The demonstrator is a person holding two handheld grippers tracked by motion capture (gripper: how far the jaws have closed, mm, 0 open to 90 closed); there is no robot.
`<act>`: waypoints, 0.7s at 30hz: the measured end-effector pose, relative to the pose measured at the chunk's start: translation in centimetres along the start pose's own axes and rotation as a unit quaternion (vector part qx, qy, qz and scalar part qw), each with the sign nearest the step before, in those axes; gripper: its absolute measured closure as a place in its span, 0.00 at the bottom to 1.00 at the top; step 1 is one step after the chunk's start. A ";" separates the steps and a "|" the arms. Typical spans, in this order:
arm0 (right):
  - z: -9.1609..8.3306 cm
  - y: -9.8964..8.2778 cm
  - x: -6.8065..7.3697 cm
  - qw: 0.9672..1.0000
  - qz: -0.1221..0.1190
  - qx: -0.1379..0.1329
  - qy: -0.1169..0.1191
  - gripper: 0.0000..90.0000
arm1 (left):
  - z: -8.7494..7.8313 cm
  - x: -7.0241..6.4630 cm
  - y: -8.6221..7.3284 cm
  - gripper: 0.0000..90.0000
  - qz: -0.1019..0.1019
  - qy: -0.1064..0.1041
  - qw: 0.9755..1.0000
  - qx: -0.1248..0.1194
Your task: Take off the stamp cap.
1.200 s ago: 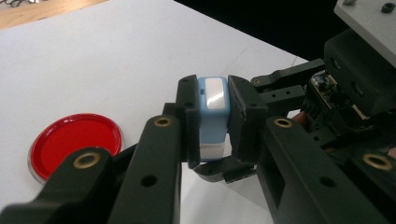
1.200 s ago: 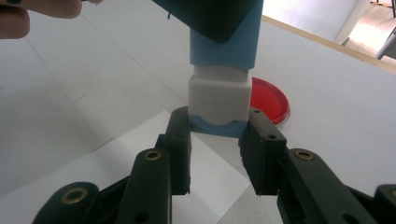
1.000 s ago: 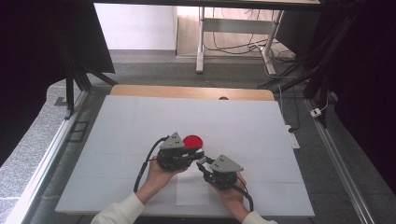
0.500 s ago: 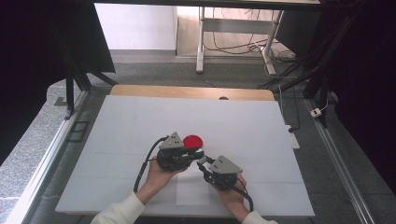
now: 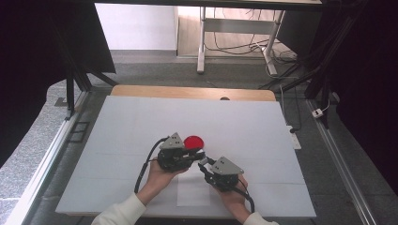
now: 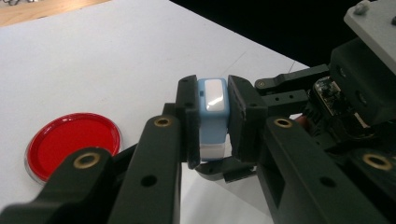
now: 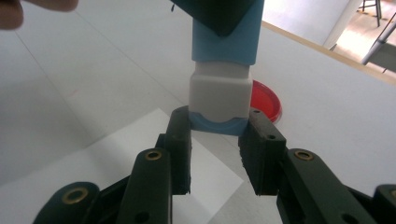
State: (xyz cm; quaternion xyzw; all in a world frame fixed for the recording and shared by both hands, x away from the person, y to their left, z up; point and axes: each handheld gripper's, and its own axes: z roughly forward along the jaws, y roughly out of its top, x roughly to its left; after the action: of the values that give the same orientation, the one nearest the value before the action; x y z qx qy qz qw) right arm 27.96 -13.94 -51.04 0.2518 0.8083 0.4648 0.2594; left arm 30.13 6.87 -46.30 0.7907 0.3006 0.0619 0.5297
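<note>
Just beside the red dish (image 5: 194, 142), above the white counter (image 5: 117, 131), the left gripper (image 6: 212, 123) is pinching a blue-and-white block (image 6: 213, 116) while the right gripper's (image 7: 217, 140) jaws are pinching its lower end. Uneven pulling risks it slipping free and dropping.

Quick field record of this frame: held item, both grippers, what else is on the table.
held item: small blue and white block, gripped at both ends, lifted off the table
left gripper: shut on the blue part of the block
right gripper: shut on the block's white end with its blue tip
red round lid: flat on the white table, just beyond the left gripper, untouched
paper sheet: lies flat on the table below the grippers
</note>
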 end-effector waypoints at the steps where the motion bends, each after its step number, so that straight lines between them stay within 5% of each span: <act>1: 0.0 0.0 0.0 1.000 -0.007 0.001 -0.003 0.72 | 0.0 0.0 0.0 0.84 0.000 0.000 1.000 0.000; 10: 0.0 0.1 0.0 1.000 -0.020 0.005 -0.005 0.72 | -0.1 0.0 0.0 0.84 -0.002 0.001 1.000 -0.001; 21: -0.1 0.0 0.0 1.000 0.014 -0.003 0.001 0.72 | -0.1 0.1 -0.1 0.83 -0.008 -0.002 1.000 -0.006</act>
State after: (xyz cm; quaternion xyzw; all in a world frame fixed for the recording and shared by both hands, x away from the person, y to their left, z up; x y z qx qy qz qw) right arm 27.88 -14.05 -51.02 0.2621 0.8033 0.4714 0.2528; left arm 30.11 7.01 -46.36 0.7852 0.3058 0.0576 0.5354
